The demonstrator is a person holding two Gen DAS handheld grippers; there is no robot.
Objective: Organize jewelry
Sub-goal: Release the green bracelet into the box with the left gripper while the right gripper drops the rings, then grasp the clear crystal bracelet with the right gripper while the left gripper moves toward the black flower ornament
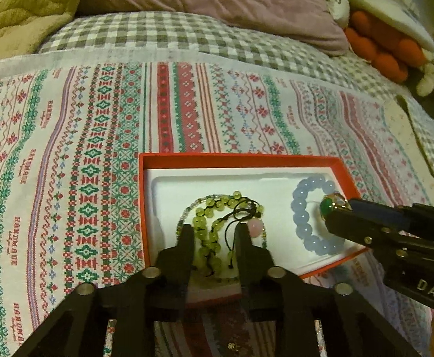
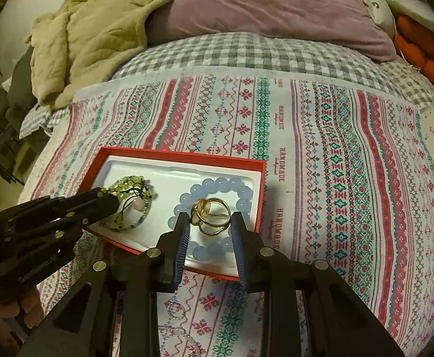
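**Ring over the box, green beads just set down**

The gold ring (image 2: 211, 215) sits pinched between the pads of the right gripper (image 2: 211, 223), held over the blue bracelet (image 2: 217, 184) at the 3 o'clock end of the box (image 2: 184, 156). From the left wrist view its green stone (image 1: 326, 208) shows at the gripper tip. The ring looks light, stiff and smooth, so it could slip or twist out of a narrow pinch; the open band is the sensible place to hold it, not the stone.

At the 9 o'clock end of the box lies the green bead strand (image 1: 214, 208), tangled with dark cord and a pink bead (image 1: 255, 226). The left gripper (image 1: 214, 235) stands over it, jaws narrowly parted and apparently not pressing on the beads. The strand is limp and will sag and trail from any one grip point; a pinch across the bunched beads should lift most of it.

The box is a shallow red tray with a white liner (image 2: 169, 175), resting on a patterned cloth (image 2: 335, 148) spread over the bed. More small chains (image 2: 176, 311) lie on the cloth at 6 o'clock, outside the box.
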